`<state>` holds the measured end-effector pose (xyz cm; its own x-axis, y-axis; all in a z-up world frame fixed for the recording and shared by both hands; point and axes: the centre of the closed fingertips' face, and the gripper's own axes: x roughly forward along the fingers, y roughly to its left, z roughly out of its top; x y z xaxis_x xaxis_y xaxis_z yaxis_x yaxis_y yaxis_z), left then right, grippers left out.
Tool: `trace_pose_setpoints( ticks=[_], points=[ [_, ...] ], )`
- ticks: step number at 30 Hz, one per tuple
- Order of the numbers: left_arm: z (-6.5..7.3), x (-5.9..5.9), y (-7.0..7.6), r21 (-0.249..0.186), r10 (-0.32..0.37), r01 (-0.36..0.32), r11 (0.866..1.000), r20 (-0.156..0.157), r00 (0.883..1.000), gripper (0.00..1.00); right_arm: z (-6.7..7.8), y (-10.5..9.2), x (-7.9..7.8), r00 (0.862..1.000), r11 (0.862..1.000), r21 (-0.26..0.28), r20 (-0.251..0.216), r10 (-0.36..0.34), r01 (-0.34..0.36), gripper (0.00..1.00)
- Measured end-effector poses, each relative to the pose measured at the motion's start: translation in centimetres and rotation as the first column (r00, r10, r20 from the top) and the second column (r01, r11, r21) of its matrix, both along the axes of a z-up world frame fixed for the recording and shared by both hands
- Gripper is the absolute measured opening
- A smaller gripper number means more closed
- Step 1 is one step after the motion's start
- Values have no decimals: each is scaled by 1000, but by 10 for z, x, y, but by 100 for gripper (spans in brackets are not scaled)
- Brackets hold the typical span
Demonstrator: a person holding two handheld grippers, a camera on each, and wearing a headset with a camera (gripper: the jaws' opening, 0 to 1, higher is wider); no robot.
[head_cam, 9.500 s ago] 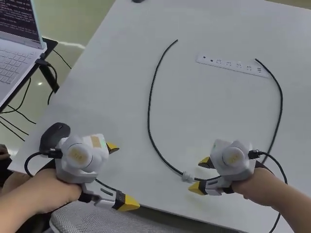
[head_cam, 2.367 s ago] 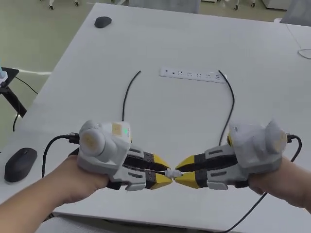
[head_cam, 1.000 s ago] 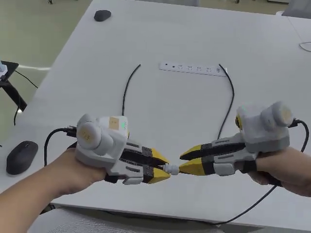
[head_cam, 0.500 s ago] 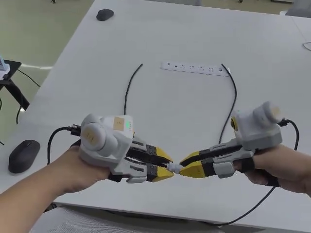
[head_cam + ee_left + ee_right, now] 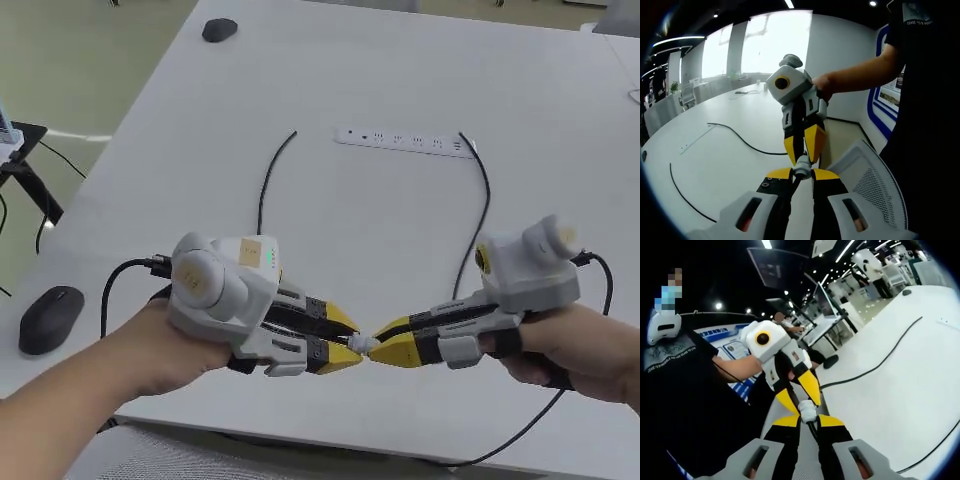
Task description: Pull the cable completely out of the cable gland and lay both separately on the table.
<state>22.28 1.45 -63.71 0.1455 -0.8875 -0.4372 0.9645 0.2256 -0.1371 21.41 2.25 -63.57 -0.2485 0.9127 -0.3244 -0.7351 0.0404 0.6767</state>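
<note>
Head view | left claw [image 5: 351,349], right claw [image 5: 379,347] both pinch one cable gland [image 5: 362,345] | one cable [image 5: 264,185]

The right gripper [image 5: 809,421] is seen with its jaws closed on the black cable [image 5: 875,366] just behind the white cable gland [image 5: 807,411], which sits at their yellow tips. From straight ahead, the gland's far end is pinched by the left gripper [image 5: 801,400]. Off to the right, more cable is laid across the white table [image 5: 900,395].
</note>
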Motion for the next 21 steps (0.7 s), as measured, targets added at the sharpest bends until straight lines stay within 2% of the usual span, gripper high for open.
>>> trace_pose_setpoints(
  ticks=[2,4,6,9,12,14,15,16,18,20,21],
  points=[
    [0,0,0,-1,3,-3,1000,-6,1000,14,1,0,0,998,1000,7,59,15,-15,8],
    [0,0,0,-3,7,-7,1000,-15,1000,14,1,0,-1,998,1000,-1,67,15,-15,8],
    [1,-1,0,-10,13,-13,1000,-33,999,15,1,0,-2,994,1000,-6,107,23,-23,8],
    [0,-1,1,-11,17,-17,1000,-40,999,15,1,0,-1,988,1000,-13,150,21,-20,7],
    [-1,-1,2,-5,19,-19,1000,-50,999,15,-1,1,-1,973,999,-33,229,31,-24,7],
    [-2,-1,2,-7,26,-26,1000,-64,998,15,-2,2,0,956,999,-45,291,41,-29,7],
    [-2,-1,2,-8,30,-30,1000,-71,997,15,-2,2,-1,942,998,-48,331,48,-34,7],
    [-2,-2,3,-11,38,-39,999,-95,995,15,-3,2,-1,933,998,-48,355,55,-40,7],
    [-2,-1,3,-25,44,-47,999,-108,993,15,-4,0,1,921,998,-46,386,51,-37,7],
    [-1,-2,2,-42,52,-58,997,-132,990,15,-3,-1,1,890,997,-59,451,65,-43,7],
    [-1,-2,2,-43,53,-59,997,-133,990,15,-3,-1,1,865,996,-72,495,80,-51,7]
  ],
)
